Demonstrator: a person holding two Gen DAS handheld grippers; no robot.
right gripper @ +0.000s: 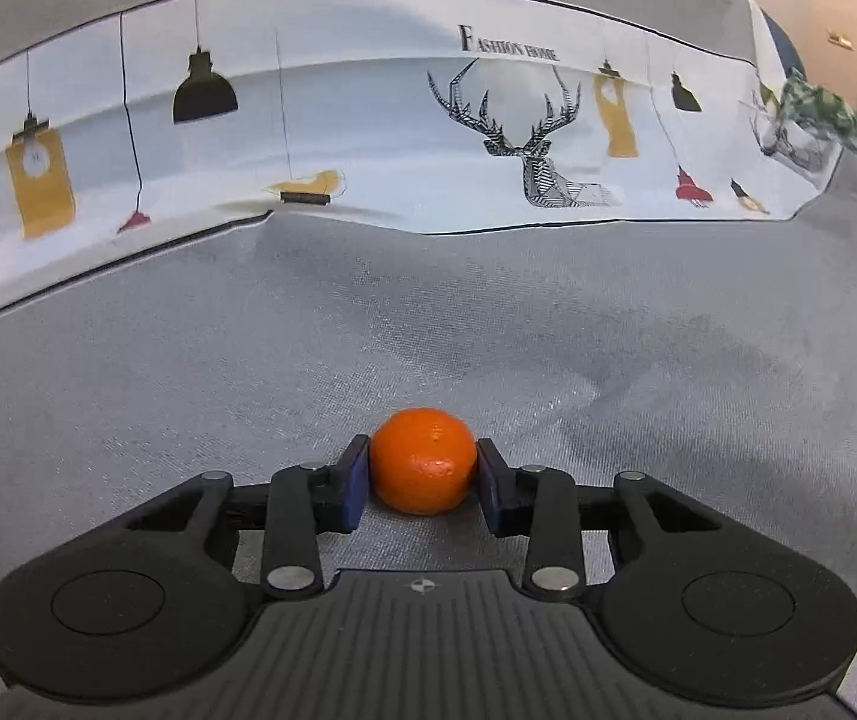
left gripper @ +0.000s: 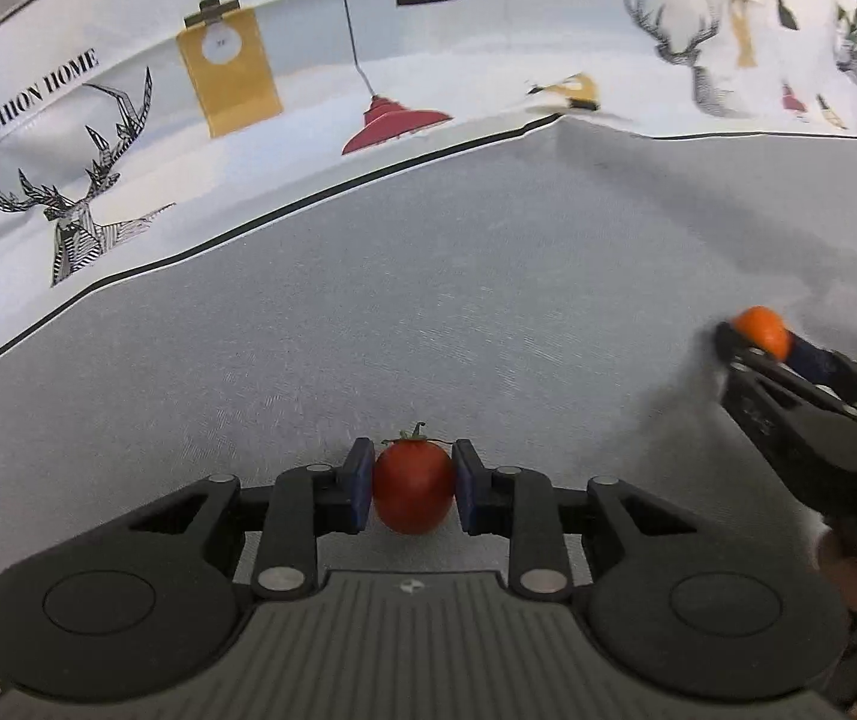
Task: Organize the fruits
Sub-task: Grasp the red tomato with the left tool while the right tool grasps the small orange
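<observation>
We count one red tomato (left gripper: 413,493), one orange (right gripper: 423,461) and two grippers, the left gripper (left gripper: 413,495) and the right gripper (right gripper: 422,477), on one grey cloth (left gripper: 428,312).

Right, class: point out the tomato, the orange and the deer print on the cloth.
tomato (left gripper: 413,489), left wrist view, middle of its red skin.
orange (right gripper: 422,461), right wrist view, centre of its peel.
deer print (right gripper: 533,138), right wrist view, on the head.
</observation>
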